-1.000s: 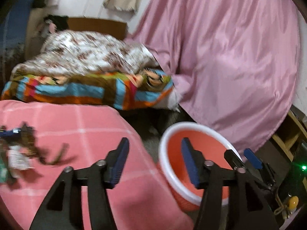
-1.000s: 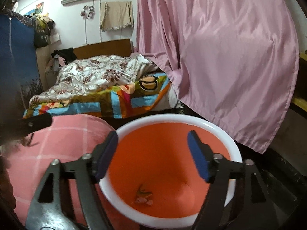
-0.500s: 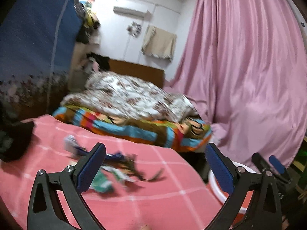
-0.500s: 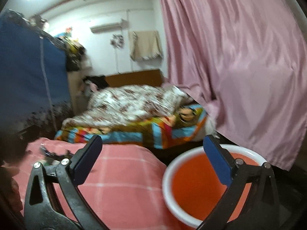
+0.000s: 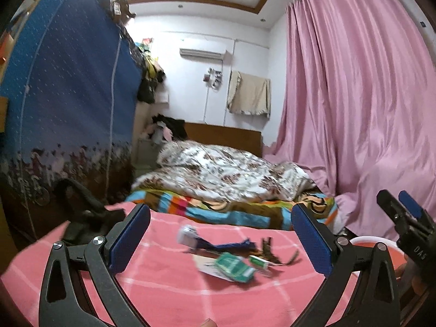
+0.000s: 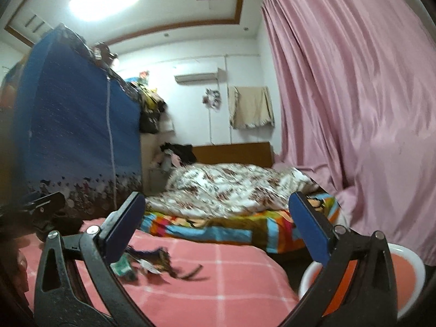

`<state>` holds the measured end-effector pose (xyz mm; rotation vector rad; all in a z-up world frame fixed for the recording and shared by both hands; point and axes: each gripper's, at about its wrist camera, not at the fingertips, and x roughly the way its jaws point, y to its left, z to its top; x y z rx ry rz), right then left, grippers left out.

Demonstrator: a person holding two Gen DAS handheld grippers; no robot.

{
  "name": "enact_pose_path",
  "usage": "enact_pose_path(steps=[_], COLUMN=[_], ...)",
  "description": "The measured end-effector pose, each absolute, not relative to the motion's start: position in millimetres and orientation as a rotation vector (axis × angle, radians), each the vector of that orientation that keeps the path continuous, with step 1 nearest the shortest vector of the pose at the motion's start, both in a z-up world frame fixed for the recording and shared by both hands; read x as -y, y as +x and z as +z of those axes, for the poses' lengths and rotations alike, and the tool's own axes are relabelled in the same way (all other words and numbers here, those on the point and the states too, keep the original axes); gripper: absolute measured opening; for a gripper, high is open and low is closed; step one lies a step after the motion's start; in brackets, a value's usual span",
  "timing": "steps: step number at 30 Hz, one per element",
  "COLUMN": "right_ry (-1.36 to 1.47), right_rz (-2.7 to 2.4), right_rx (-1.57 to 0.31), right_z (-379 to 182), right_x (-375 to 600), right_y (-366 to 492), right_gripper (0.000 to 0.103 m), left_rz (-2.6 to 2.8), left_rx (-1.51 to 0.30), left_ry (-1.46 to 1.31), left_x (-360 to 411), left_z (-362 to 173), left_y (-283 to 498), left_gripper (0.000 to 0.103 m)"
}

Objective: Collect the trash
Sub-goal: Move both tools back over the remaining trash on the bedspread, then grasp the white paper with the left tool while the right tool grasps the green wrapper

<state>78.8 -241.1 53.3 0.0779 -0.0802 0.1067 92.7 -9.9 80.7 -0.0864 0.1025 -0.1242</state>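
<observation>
Pink checked blanket [image 5: 169,291] carrying one blurred trash pile [image 5: 231,256], pieces uncountable, one orange basin [image 6: 408,269] showing partly, left gripper [image 5: 220,241] and right gripper [image 6: 216,229] both gaping empty.

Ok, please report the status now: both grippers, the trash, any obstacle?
Left gripper open, empty. Right gripper open, empty. Trash pile on pink blanket. Nothing blocking.

Wide-apart, empty jaws of right gripper [image 6: 216,224] above trash pile [image 6: 147,265], beside orange basin [image 6: 408,275].
</observation>
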Motion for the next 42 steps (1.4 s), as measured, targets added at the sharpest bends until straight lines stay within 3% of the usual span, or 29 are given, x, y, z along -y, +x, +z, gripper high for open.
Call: enact_pose_path(steps=[8, 15, 21, 24, 26, 33, 39, 42], right_ry=[0.007, -0.034, -0.059, -0.032, -0.033, -0.095, -0.124, -0.135], right_rz=[0.148, 0.189, 0.282, 0.362, 0.381, 0.437, 0.438, 0.440], right_rx=[0.126, -0.040, -0.220, -0.324, -0.387, -0.518, -0.598, -0.618], right_z=[47.3, 33.6, 19.3, 7.7, 0.9, -18.3, -30.9, -34.5], right_x=[213.8, 203.9, 191.4, 184.7, 180.6, 158.5, 148.6, 145.9], right_y=[84.1, 122.0, 153.5, 168.0, 175.7, 192.6, 205.9, 208.7], right_gripper=[0.092, 0.090, 0.066, 0.063, 0.059, 0.048, 0.043, 0.030], left_rz=[-0.086, -0.143, -0.164, -0.204, -0.241, -0.338, -0.362, -0.406], left_rx=[-0.106, -0.320, -0.489, -0.548, -0.606, -0.769, -0.832, -0.850], left_ry=[-0.070, -0.131, -0.169, -0.198, -0.222, -0.368, -0.489, -0.528], left_x=[-15.0, -25.2, -25.7, -26.7, -26.4, -32.5, -45.5, -46.9], left_z=[67.3, 57.9, 43.4, 35.4, 28.3, 5.9, -0.1, 1.5], left_y=[101.6, 149.6, 182.6, 193.8, 203.6, 229.7, 241.6, 246.1], left_gripper=[0.101, 0.101, 0.098, 0.082, 0.062, 0.051, 0.033, 0.023])
